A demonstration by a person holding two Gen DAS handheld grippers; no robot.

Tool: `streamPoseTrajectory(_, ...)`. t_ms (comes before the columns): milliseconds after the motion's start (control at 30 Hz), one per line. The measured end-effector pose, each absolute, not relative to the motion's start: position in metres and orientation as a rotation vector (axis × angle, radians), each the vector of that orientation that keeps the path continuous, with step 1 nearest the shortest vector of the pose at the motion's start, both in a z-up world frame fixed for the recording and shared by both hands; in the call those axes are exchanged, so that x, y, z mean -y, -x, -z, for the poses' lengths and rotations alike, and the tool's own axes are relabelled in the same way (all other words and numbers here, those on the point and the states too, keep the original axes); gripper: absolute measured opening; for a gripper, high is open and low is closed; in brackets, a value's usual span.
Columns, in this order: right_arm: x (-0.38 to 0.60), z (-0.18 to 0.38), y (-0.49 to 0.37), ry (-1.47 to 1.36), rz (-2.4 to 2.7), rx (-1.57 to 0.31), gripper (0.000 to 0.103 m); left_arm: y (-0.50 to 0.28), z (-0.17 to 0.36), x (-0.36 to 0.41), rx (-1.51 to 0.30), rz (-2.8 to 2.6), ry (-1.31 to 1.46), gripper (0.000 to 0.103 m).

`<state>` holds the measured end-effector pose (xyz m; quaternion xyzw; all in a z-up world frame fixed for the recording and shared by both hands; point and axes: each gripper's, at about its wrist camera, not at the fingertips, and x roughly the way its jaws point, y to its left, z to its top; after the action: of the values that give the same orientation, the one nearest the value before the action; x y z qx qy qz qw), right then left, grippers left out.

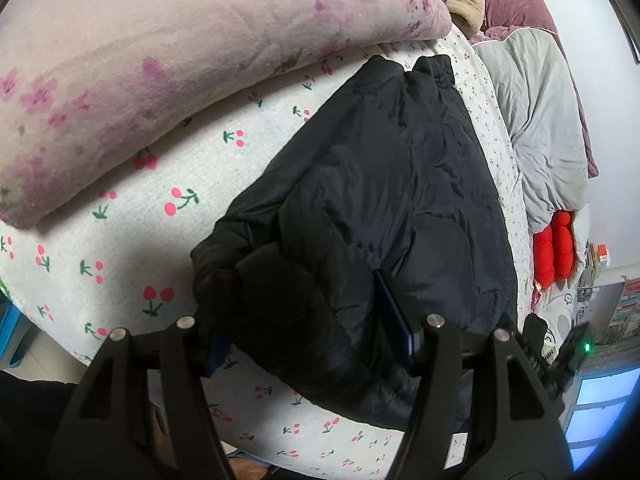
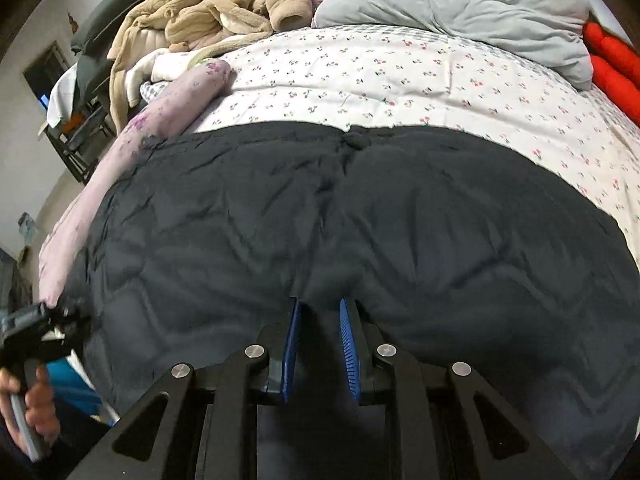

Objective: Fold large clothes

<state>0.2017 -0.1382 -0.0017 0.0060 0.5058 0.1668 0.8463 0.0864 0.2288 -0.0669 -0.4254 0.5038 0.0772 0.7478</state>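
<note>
A large black quilted jacket (image 1: 384, 208) lies on the cherry-print bed sheet (image 1: 132, 240). My left gripper (image 1: 316, 344) has its blue pads wide apart, with a bunched black corner of the jacket lying between them at the bed's near edge. In the right wrist view the jacket (image 2: 280, 220) fills the middle, spread flat across the bed. My right gripper (image 2: 320, 308) is closed on a fold of the jacket's near edge, with the black fabric pinched between its blue pads (image 2: 348, 340). The left gripper (image 2: 36, 332) also shows at the far left of that view, at the jacket's left corner.
A pink floral quilt (image 1: 180, 60) lies folded left of the jacket. A grey duvet (image 2: 480, 0), a beige fleece garment (image 2: 208, 8) and red cushions (image 2: 612, 64) lie at the far side of the bed. Shelves stand beyond the bed's left side (image 2: 72, 140).
</note>
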Motion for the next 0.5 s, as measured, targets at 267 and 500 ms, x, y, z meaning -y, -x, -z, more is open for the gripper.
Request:
streamPoseTrajectory(267, 0.127, 0.014, -0.238, -0.072, -0.317, -1.066, 0.020, -0.087, 0.063, -0.227, -1.101, -0.141, 0.889, 0.065)
streamPoseTrajectory(500, 0.123, 0.031, -0.258, -0.084, -0.304, -1.078, 0.020, -0.091, 0.061, -0.227, -1.076, -0.089, 0.876, 0.065)
